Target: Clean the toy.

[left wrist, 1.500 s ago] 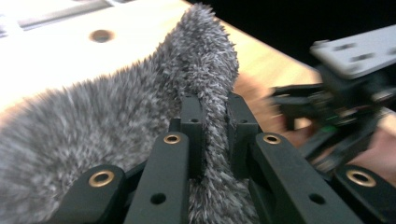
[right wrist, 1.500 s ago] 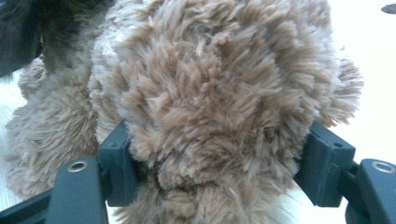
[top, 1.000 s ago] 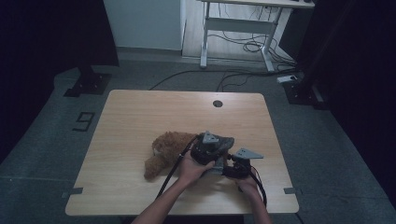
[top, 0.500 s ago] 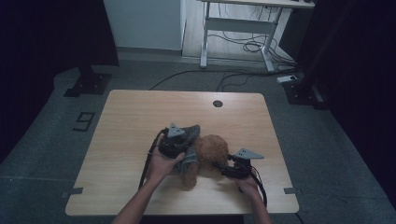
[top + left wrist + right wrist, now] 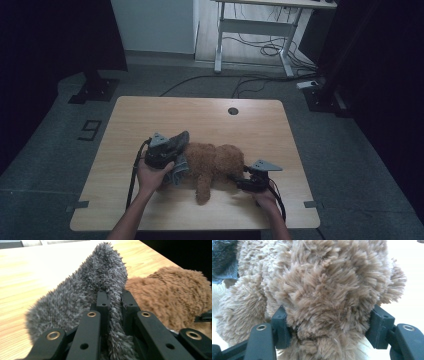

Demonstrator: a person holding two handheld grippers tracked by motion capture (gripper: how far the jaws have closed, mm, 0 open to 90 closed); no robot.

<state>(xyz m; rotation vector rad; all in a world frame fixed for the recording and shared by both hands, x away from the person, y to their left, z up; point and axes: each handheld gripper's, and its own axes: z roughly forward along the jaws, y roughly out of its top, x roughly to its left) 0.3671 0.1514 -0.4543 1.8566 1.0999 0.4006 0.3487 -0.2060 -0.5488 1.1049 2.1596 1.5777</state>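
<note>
- The left gripper (image 5: pixel 113 300) is pinched nearly closed on a fold of grey fuzzy fabric (image 5: pixel 82 292), which bunches up between and around its black jaws.
- The right gripper (image 5: pixel 329 322) is clamped part-way open around a thick lobe of the brown plush toy (image 5: pixel 324 285), one pad pressing into the fur on each side.
- In the high view the plush toy (image 5: pixel 215 162) lies on its side in the near half of the tabletop (image 5: pixel 200 115), the grey fabric (image 5: pixel 179 165) touching its left end.
- Risk: the left grip has only a thin pinch of pile, so a firm pull could let the fabric slide out from the jaws.
- Risk: the right hold is on soft, squashy fur; if the left pull is strong, the toy may drag across the wood or twist free instead of staying anchored.
- Left hand (image 5: pixel 152 175): forearm enters from the bottom edge, angled up and slightly right, gripper pointing toward the toy.
- Right hand (image 5: pixel 262 197): low near the front edge, gripper pointing left, roughly level.
</note>
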